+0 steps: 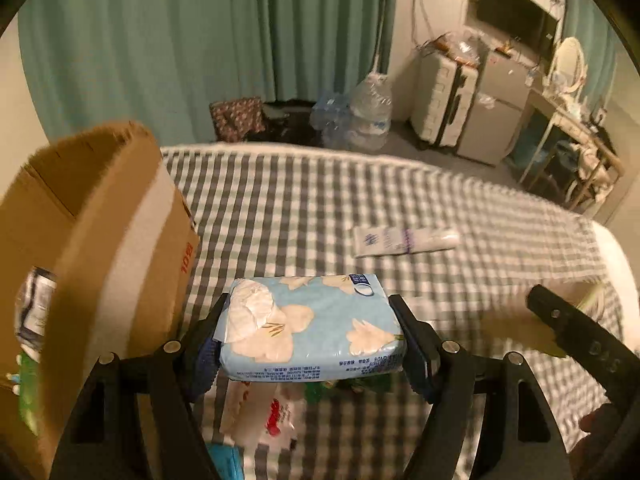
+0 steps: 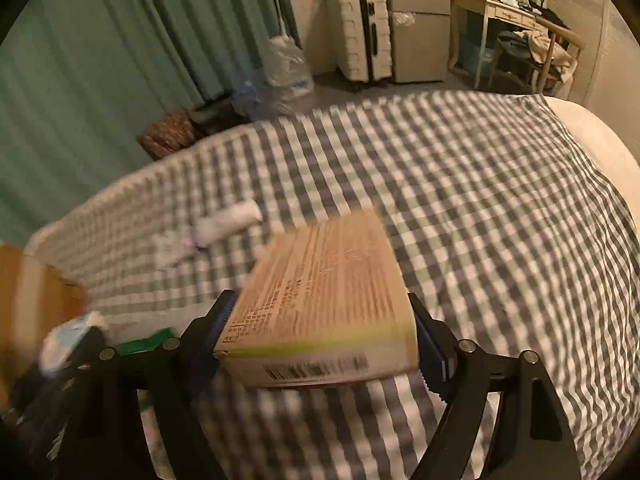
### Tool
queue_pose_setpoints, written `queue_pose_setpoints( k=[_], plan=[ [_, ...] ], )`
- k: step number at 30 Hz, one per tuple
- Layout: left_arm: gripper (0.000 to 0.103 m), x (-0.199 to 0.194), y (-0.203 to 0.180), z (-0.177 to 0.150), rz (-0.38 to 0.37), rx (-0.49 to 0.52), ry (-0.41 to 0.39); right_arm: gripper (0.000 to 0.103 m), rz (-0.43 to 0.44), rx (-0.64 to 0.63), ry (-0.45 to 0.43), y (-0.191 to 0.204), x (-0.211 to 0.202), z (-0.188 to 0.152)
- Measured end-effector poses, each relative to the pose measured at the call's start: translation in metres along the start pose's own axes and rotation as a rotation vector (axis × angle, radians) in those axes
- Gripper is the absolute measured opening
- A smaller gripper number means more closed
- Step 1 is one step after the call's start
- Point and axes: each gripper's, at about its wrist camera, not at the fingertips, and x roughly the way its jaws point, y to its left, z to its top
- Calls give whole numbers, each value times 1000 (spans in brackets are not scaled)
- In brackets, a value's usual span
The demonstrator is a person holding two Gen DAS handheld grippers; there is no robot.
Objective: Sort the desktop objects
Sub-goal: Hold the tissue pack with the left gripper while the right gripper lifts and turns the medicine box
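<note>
My left gripper (image 1: 310,330) is shut on a light blue tissue pack (image 1: 316,326) with cream flowers, held above the checked bed cover (image 1: 304,208). A brown cardboard box (image 1: 92,240) stands open just to its left. My right gripper (image 2: 320,328) is shut on a tan printed box (image 2: 326,300) with a barcode and a yellow-green stripe, lifted over the bed. A white tube (image 1: 406,241) lies on the cover ahead; in the right wrist view the tube (image 2: 222,225) is to the left. The right gripper's arm (image 1: 584,340) shows at the lower right of the left wrist view.
A white and red packet (image 1: 264,416) and green items lie on the cover under the left gripper. A green packet (image 2: 146,344) lies left of the right gripper. Beyond the bed stand green curtains (image 1: 200,40), water bottles (image 1: 366,112), a suitcase (image 2: 364,36) and a desk (image 2: 500,12).
</note>
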Motion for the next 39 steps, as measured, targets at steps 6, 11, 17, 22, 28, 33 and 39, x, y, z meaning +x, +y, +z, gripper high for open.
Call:
queue_pose_setpoints(
  k=[6,11,17,22,28,33,39],
  plan=[
    [77,-53,4,8,-56,0,-63,41,-17,-16,-45,-2,-60,-4],
    [77,-81,17,-2,-63,9,-86,73,101,-30,64,-16,-58,-24],
    [77,-80,33,-20,-48,-20,-45,81,30,-124,72,-29,-40,-47],
    [77,-68,30,-23,-30,-7,-30,81,23,-258,38,-11,-32,-54],
    [77,-49,26,-24,-17,15,15,69,-38,-524,-31,26,-10,-61],
    [77,-38,24,-24,-16,14,38,50,15,-541,17,25,-4,-63],
    [77,-44,25,-27,-13,21,33,37,109,-484,98,18,-15,-68]
  ],
)
